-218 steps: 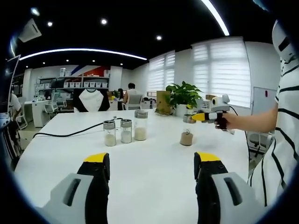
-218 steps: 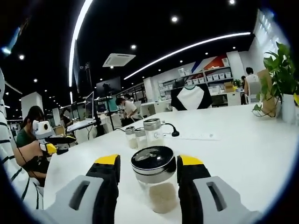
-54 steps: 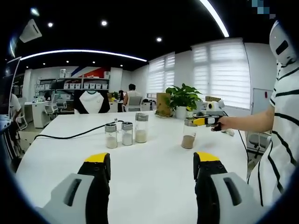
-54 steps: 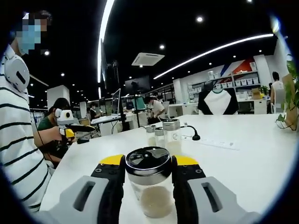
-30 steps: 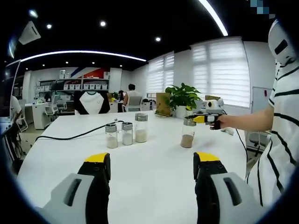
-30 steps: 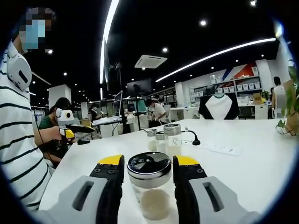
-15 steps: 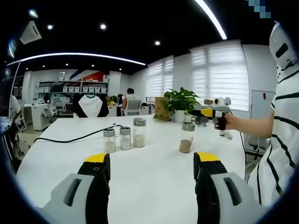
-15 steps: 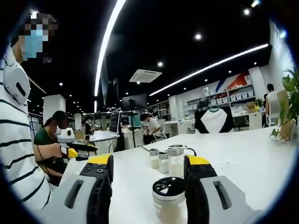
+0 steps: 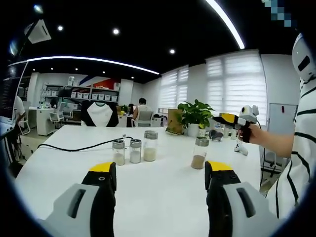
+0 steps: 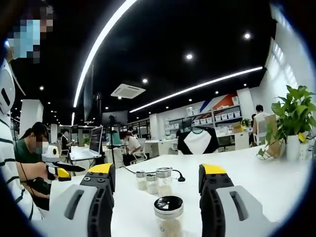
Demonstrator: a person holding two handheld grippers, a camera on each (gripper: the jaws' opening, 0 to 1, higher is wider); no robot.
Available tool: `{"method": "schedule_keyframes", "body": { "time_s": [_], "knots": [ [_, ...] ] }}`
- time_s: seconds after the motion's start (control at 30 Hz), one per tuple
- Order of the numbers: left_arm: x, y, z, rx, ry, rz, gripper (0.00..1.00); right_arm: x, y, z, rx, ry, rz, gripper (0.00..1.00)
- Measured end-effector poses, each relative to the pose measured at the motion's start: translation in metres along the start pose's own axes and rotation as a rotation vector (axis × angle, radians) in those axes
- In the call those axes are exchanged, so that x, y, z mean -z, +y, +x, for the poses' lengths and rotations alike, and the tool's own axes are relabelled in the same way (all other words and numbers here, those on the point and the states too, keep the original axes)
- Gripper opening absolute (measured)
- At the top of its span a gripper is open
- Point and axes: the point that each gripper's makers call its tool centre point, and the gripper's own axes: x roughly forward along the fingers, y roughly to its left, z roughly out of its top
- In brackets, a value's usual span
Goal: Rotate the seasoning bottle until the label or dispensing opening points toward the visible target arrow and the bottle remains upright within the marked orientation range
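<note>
White office table (image 9: 163,187), three spare jars (image 9: 134,150) mid-table. Your seasoning bottle (image 10: 168,216) stands upright, dead ahead betw. the right gripper (image 10: 157,183) jaws, which are spread & clear of it. Left gripper (image 9: 160,174) also wide, empty, farther off. No arrow visible.

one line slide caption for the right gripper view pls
Open right hand-held gripper raised behind the upright black-lidded glass seasoning bottle on the white table.

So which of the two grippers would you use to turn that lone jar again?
Probably the right gripper: the seasoning bottle stands just ahead between its open jaws. The left gripper sits farther back across the white table.
</note>
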Motion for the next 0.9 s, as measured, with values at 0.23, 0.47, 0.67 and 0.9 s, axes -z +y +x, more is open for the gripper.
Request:
{"method": "schedule_keyframes", "body": {
  "time_s": [0.23,0.47,0.67,0.9],
  "knots": [
    [-0.011,0.000,0.001,-0.019,-0.044,-0.003,0.82,0.001,-0.010,-0.018,0.105,-0.008,-0.023,0.83],
    [-0.019,0.007,-0.001,-0.069,-0.088,-0.024,0.91,0.004,-0.013,-0.027,0.157,0.006,-0.022,0.90],
    [-0.023,0.013,-0.004,-0.108,-0.091,-0.019,1.00,0.012,-0.011,-0.029,0.187,0.030,-0.043,1.00],
    [-0.025,0.017,-0.009,-0.127,-0.092,-0.015,1.00,0.023,-0.006,-0.030,0.183,0.065,-0.021,1.00]
  ]
}}
